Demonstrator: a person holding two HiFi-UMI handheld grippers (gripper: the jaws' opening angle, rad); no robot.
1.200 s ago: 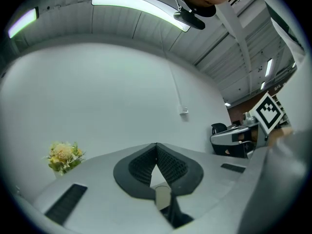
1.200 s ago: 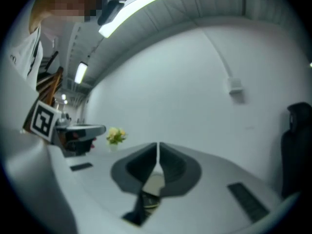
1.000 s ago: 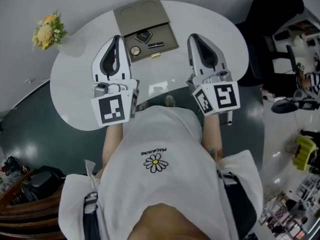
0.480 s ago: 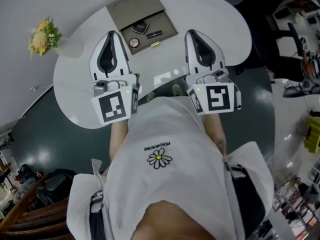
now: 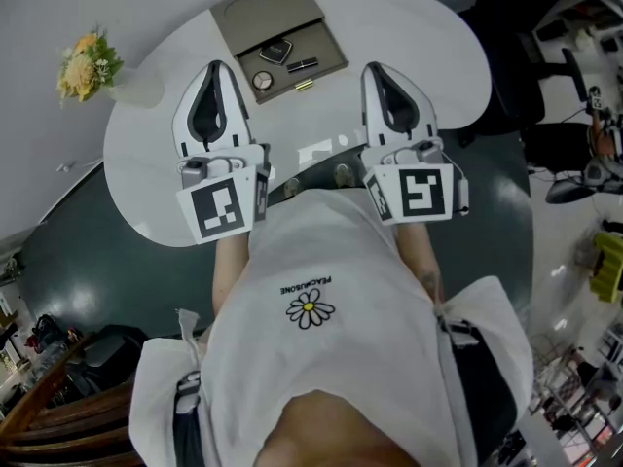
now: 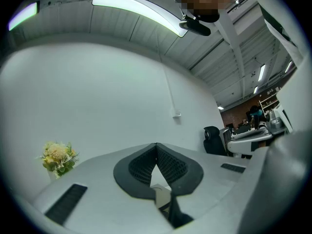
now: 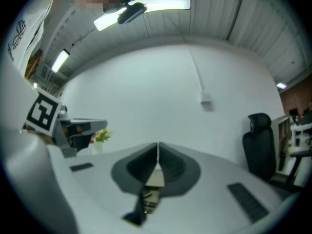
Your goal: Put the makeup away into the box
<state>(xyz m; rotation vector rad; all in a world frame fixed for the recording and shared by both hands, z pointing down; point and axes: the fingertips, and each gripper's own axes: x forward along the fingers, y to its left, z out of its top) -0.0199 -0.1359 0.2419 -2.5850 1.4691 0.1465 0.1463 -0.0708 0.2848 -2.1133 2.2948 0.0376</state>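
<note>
An open taupe box (image 5: 321, 42) lies at the far side of the white table (image 5: 409, 27), its lid (image 5: 267, 12) folded back. In its tray lie a black compact (image 5: 278, 51), a dark lipstick (image 5: 302, 65) and a round compact (image 5: 261, 81). A gold tube (image 5: 304, 86) rests at the tray's near edge. My left gripper (image 5: 215, 67) hovers near-left of the box and my right gripper (image 5: 376, 70) near-right of it. Both are shut and hold nothing, as the left gripper (image 6: 156, 145) and right gripper (image 7: 157, 158) show in their own views.
A small vase of yellow flowers (image 5: 90, 63) stands at the table's left edge, and the flowers (image 6: 57, 158) also show in the left gripper view. A black office chair (image 7: 258, 140) stands off to the right. The person's white shirt fills the near foreground.
The right gripper has shifted slightly sideways and rolled a little. The left gripper has held still. Both stay shut, and the makeup lies as before.
</note>
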